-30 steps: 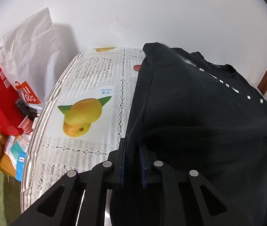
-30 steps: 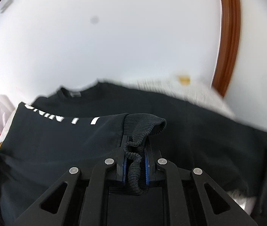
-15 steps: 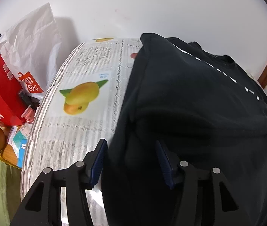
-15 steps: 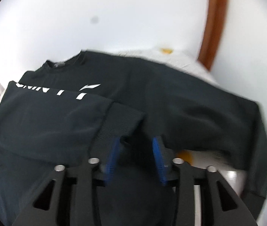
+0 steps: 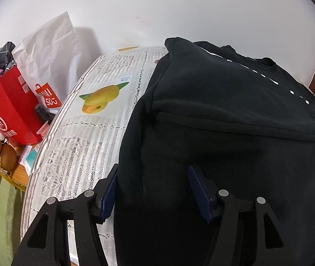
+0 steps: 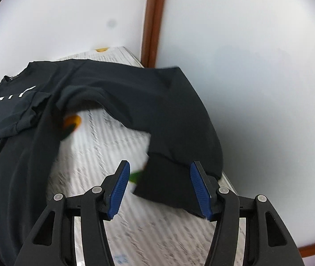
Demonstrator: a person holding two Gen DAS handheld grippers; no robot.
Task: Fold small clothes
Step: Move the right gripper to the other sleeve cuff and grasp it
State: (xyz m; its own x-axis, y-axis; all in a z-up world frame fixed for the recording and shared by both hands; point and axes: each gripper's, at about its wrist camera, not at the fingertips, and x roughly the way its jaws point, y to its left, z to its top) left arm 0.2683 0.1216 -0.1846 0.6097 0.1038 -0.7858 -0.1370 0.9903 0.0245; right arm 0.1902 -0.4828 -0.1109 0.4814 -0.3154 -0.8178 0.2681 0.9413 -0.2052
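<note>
Left wrist view: your left gripper (image 5: 153, 188) has its jaws spread wide w/ nothing pinched – they straddle the near left edge of the black long-sleeved sweatshirt with white chest lettering (image 5: 224, 115), which lies on the white lace-patterned tabletop with printed yellow fruit (image 5: 84, 146). One sleeve is already folded across the body; its seam runs left to right above the jaws. Beside the tabletop on the left: a red paper shopping bag (image 5: 10, 113), a white crumpled paper bag (image 5: 50, 51), and brown eggs in a yellow basket (image 5: 4, 155).

Right wrist view: your right gripper (image 6: 160, 184) also has its jaws spread, empty, framing the ribbed black cuff (image 6: 168, 184) of the other sleeve, which trails to the tabletop's right edge by the white wall w/ brown wooden trim (image 6: 155, 17).

Handling, as a guess: soft, limp, fairly thick knit – light but floppy, so it'll sag and drag if you lift one point. Not slippery, not fragile. The cuff looks like the best hold: ribbing is thicker, gives the pads bite. For the body, pinch the hem or side seam, both layers.

Hard to see: the right view is motion-blurred, esp. the tabletop pattern. The hem nearest you is cut off below both frames, so can't tell how it lies. Lettering is too foreshortened to read. Whether the cuff touches either pad – can't tell.
</note>
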